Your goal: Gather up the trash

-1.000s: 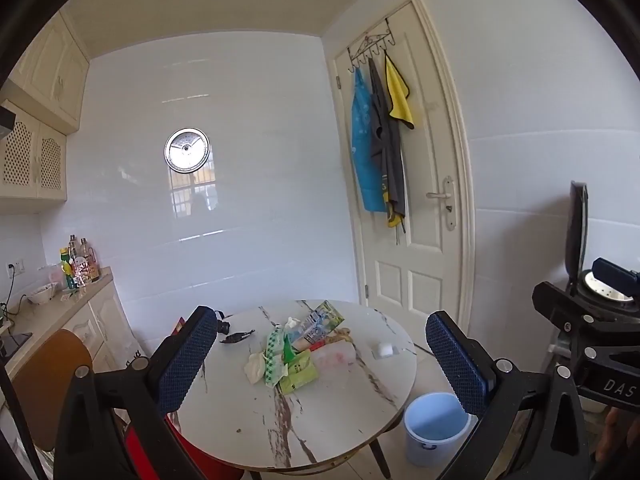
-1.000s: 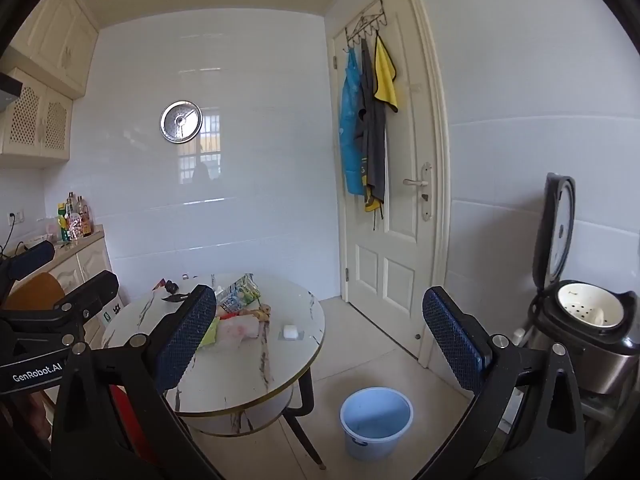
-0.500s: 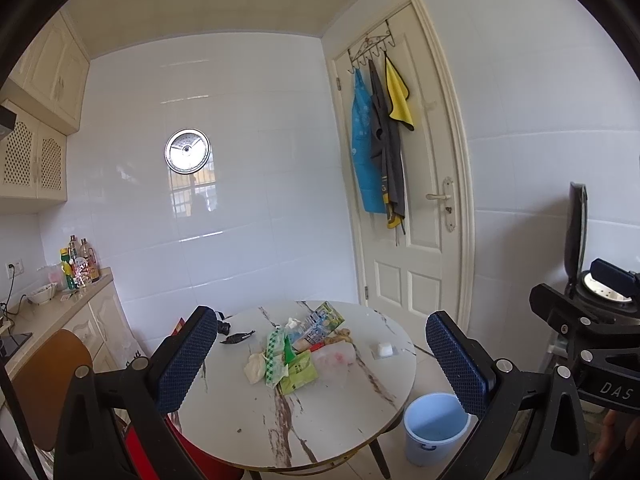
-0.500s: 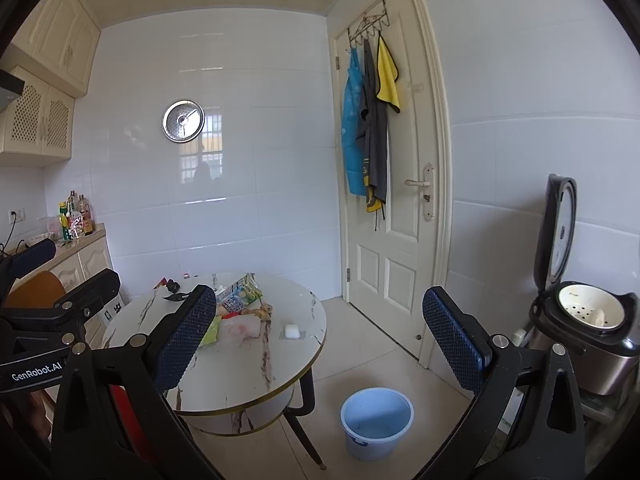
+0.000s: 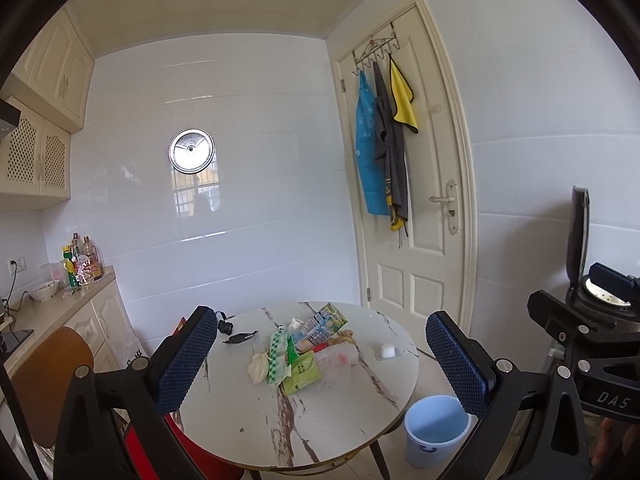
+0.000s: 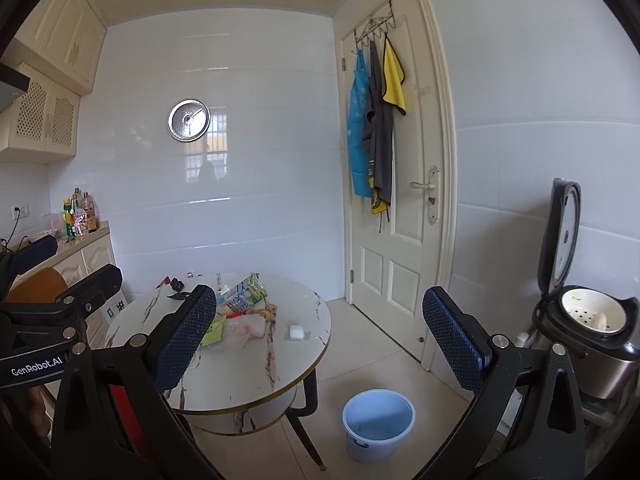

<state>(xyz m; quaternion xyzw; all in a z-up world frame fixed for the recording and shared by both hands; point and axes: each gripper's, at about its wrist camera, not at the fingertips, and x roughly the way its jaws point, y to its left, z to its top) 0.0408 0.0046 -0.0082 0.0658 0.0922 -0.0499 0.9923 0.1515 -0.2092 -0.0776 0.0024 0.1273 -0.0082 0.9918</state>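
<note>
Honestly, my worry: both claws, left claw [image 5: 318, 364] and right claw [image 6: 320, 336], spread wide, empty, far from wrapper pile [image 5: 298, 354]; loose wrappers could slide off surface [image 5: 340, 432], missing bucket [image 6: 378, 424].

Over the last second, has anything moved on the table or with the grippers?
Almost nothing. The right gripper has drifted slightly, nudging its view of the door; nothing was grasped or released. The left gripper is still open and empty, the trash pile, table and blue bucket unchanged.
</note>
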